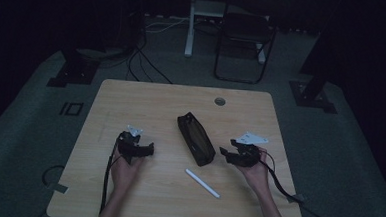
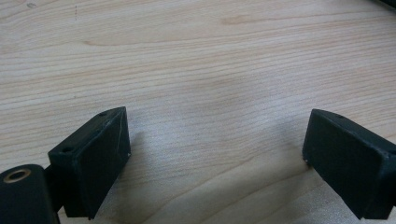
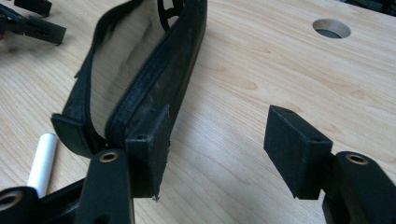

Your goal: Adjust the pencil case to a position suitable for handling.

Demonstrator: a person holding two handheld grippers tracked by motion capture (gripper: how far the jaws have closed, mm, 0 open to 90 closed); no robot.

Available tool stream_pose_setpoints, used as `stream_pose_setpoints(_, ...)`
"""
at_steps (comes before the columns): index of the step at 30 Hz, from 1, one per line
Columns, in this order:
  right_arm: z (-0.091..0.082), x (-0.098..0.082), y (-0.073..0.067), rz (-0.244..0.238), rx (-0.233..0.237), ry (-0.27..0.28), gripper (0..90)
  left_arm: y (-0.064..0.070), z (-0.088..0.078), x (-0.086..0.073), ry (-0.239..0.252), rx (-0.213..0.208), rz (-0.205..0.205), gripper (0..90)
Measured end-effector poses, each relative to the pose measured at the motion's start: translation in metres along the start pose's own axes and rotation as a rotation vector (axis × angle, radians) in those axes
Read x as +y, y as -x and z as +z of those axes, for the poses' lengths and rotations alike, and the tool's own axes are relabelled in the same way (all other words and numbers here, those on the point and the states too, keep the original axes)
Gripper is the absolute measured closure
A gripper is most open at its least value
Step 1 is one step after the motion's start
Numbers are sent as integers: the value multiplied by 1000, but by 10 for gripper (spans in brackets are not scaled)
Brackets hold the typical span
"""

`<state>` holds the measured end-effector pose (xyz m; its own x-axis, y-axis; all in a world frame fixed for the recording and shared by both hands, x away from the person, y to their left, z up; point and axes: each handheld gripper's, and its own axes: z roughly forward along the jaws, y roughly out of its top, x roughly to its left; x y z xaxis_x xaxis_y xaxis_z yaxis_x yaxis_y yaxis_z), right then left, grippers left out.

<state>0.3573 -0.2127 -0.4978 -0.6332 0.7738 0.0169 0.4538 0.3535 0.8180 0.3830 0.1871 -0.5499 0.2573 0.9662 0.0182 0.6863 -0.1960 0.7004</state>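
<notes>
The left hand-held gripper (image 1: 150, 149) rests low over the bench (image 1: 131, 100), its jaws spread wide with only bare wood grain between them, touching nothing. The right hand-held gripper (image 1: 225, 154) is spread too, nothing pinched; in the right gripper view its jaws stand apart over open bench, one jaw just beside the near end of the black pouch (image 3: 154, 70), and whether they touch cannot be told.

The pouch (image 1: 195, 137) lies in the middle of the bench between the two grippers, a long, narrow, soft fabric case set at a slant, its zip open along the top and a dark mesh-like lining showing inside. A white stick (image 1: 202, 183), slim, smooth and round-ended like a marker or chalk, lies near the pouch's near end, slightly apart from it, towards the person.

The jaw pads are blocky, matt black rectangles with small screw holes. The bench is pale wood laminate with rounded corners and a round cable hole (image 1: 220, 101) at its far side.

Wide bare bench lies on the far left and along the near edge; both hands sit well in from the side edges.
</notes>
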Motion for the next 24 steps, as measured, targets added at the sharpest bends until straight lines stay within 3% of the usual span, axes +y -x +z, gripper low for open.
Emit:
stream_pose_setpoints(16, 0, 10, -8, -28, 17, 4, 437, 0, 0, 0, 0, 0, 0, 79)
stream_pose_setpoints(24, 1, 19, -12, -12, 38, 19, 471, 0, 0, 0, 0, 0, 0, 79)
